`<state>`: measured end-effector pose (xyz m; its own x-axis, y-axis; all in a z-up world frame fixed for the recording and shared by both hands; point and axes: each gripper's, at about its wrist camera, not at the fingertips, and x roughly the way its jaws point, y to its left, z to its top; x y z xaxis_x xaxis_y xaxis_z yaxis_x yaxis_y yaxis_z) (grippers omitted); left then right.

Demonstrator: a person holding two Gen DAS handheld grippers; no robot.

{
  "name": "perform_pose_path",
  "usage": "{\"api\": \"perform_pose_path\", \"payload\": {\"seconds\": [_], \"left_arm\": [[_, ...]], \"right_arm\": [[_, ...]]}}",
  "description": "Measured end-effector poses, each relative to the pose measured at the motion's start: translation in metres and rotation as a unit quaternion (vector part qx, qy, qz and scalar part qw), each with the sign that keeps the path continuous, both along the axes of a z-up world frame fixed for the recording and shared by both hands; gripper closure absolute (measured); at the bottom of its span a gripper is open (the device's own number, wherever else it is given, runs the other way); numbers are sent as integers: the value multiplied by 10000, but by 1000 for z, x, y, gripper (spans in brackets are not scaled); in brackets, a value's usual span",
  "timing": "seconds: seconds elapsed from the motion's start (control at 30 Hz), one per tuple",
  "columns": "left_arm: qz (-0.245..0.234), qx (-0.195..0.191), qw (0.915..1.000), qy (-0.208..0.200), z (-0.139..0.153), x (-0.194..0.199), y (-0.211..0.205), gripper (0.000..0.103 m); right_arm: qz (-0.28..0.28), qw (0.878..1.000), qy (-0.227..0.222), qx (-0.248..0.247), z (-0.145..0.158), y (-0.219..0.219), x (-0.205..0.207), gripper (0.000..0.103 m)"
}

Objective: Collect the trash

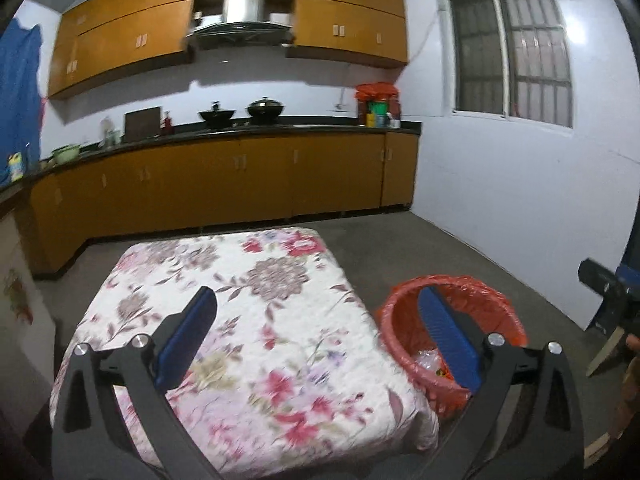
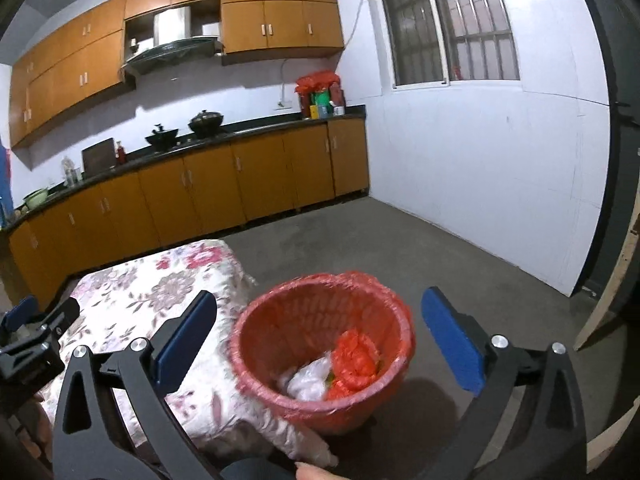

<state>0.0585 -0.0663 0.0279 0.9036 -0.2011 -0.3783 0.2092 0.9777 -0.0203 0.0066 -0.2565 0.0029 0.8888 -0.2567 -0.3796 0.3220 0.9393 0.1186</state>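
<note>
Kitchen setting: wooden cabinets and a dark counter run along the far wall, a barred window sits at 1 o'clock, and the floor is grey concrete. At 9 o'clock in the right wrist view, a table under a floral cloth carries no visible trash. The left gripper hangs above the cloth, jaws apart and empty. At 6 o'clock, touching the table's edge, stands the red bin with a red liner; it holds a red bag and white plastic. The right gripper hovers over the bin, jaws apart, empty. Judgement: collection appears complete or nearly so; the next move calls for locating any remaining item or gathering the liner.
</note>
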Motion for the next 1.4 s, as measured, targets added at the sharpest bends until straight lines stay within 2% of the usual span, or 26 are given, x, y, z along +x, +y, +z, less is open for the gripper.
{"api": "perform_pose_path", "payload": {"seconds": [0.3,0.63,1.07,1.4], "left_arm": [[387,48,9992,12,0,-42,33,4],[620,-12,9974,360,-10,-60,50,4],[809,43,9953,523,-27,-75,61,4],[853,164,9953,435,-31,-84,61,4]], "right_arm": [[140,9993,72,-332,-2,43,-19,2],[145,9985,182,-500,-7,69,-29,2],[100,9977,504,-435,-26,81,-35,2],[96,9976,537,-430,-29,82,-37,2]]}}
